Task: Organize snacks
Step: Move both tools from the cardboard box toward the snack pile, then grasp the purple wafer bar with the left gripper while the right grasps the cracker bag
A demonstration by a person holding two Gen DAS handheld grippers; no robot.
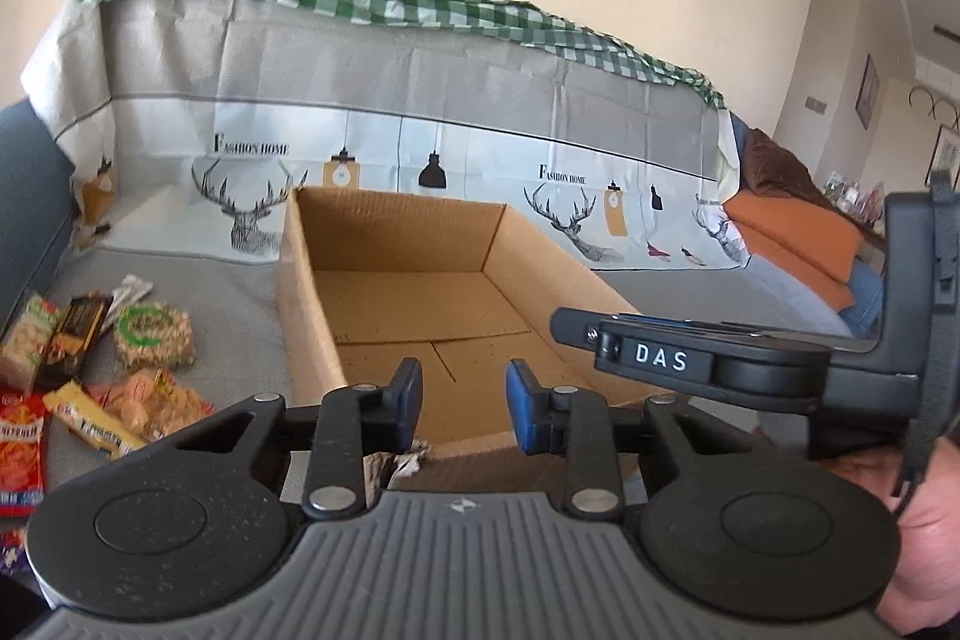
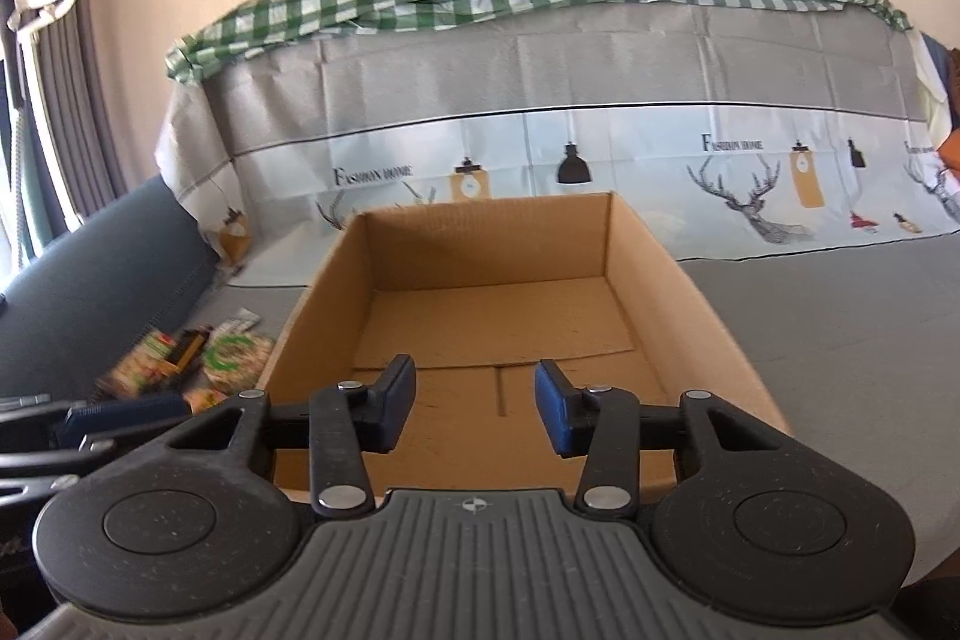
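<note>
Open brown cardboard box (image 1: 420, 292), nothing inside, sits on grey cloth-covered surface (image 1: 198, 280). Pile of colourful snack packets (image 1: 120, 358) lies on cloth just left of box, outside it.

Left gripper (image 1: 462, 394): jaws part-way apart, nothing btw pads, aimed over box near edge. Right gripper (image 2: 474, 400): same, jaws apart, holds nothing, over box.

Key relation: packets lie left of both; left gripper nearer, so prob. it should swing left. Packet axes mixed.
</note>
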